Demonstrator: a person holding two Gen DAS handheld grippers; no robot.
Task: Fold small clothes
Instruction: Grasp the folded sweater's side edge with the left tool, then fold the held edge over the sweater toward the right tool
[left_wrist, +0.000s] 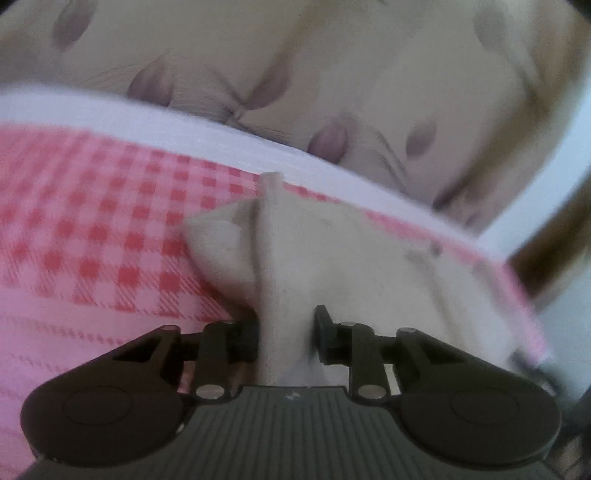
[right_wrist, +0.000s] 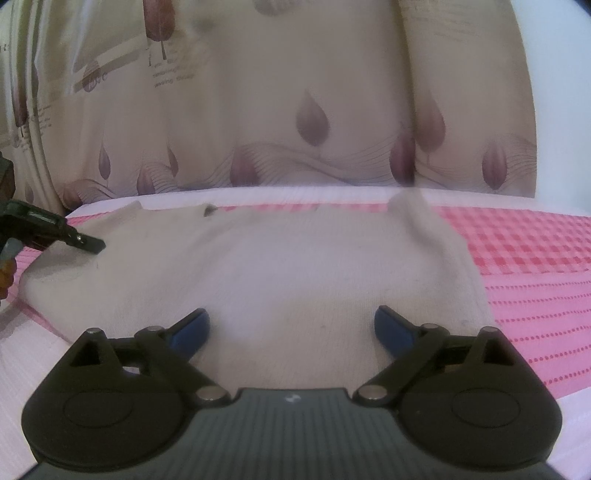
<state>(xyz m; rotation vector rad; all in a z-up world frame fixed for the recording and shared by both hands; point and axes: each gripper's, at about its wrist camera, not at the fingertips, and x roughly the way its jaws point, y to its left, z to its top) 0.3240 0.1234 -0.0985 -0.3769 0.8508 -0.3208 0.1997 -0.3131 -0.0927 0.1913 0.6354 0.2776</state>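
A small cream garment (right_wrist: 280, 266) lies spread on a pink checked cloth (right_wrist: 528, 251). My left gripper (left_wrist: 286, 328) is shut on a bunched fold of the cream garment (left_wrist: 332, 251), which rises as a ridge between its fingers. In the right wrist view the left gripper (right_wrist: 88, 243) shows at the garment's left edge. My right gripper (right_wrist: 291, 328) is open with blue pads (right_wrist: 391, 328), hovering low over the garment's near part and holding nothing.
The pink checked cloth (left_wrist: 92, 229) has a white border (left_wrist: 184, 129). Behind it hangs a beige curtain with purple leaf prints (right_wrist: 314, 122). A white wall (right_wrist: 557, 110) shows at the far right.
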